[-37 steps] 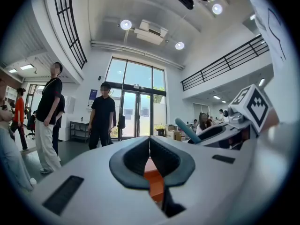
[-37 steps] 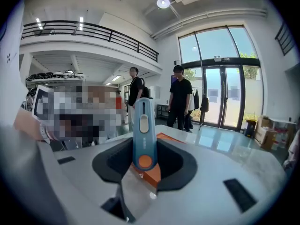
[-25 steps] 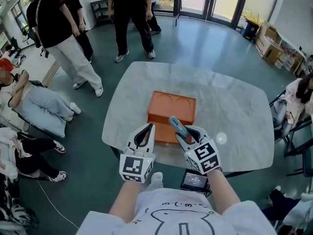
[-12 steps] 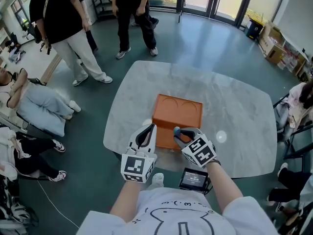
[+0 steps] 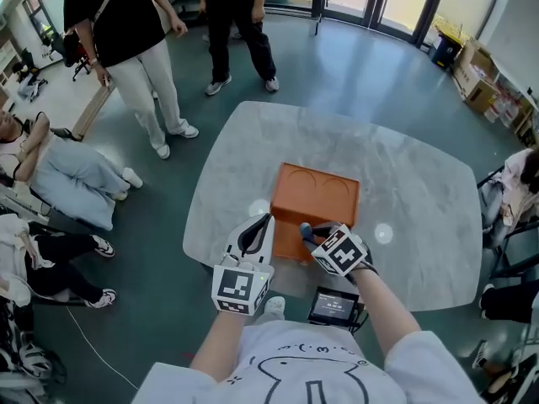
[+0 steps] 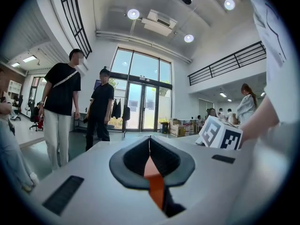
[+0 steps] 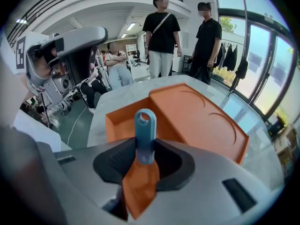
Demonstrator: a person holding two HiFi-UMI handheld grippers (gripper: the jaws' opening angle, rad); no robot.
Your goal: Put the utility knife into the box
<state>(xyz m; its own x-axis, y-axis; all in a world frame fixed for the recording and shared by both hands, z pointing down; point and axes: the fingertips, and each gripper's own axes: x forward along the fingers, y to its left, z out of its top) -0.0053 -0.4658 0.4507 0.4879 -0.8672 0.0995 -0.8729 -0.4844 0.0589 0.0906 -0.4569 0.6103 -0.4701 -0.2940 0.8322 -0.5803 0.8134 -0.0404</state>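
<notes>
An orange box [image 5: 324, 194] lies on the marble table [image 5: 413, 183], its open compartment [image 7: 121, 122] at the near end. My right gripper [image 5: 318, 236] is shut on the blue utility knife [image 5: 307, 230], tilted down over the box's near edge. In the right gripper view the knife's handle [image 7: 145, 134] stands up between the jaws, above the open compartment. Those jaws have just closed a little tighter on the knife. My left gripper [image 5: 255, 228] hovers left of the box's near corner, shut and holding nothing; its jaw tips [image 6: 149, 142] meet in a thin line.
Two people stand beyond the table's far left [image 5: 139, 40]. Another sits at the left [image 5: 50, 167], and one at the right edge [image 5: 518, 183]. A small screen device [image 5: 334, 307] hangs at the table's near edge. Cardboard boxes [image 5: 480, 78] stand at the far right.
My right gripper has tipped downward and sunk with the knife toward the box's near end. The left gripper has shifted slightly forward and down. The standing people have walked further off.
</notes>
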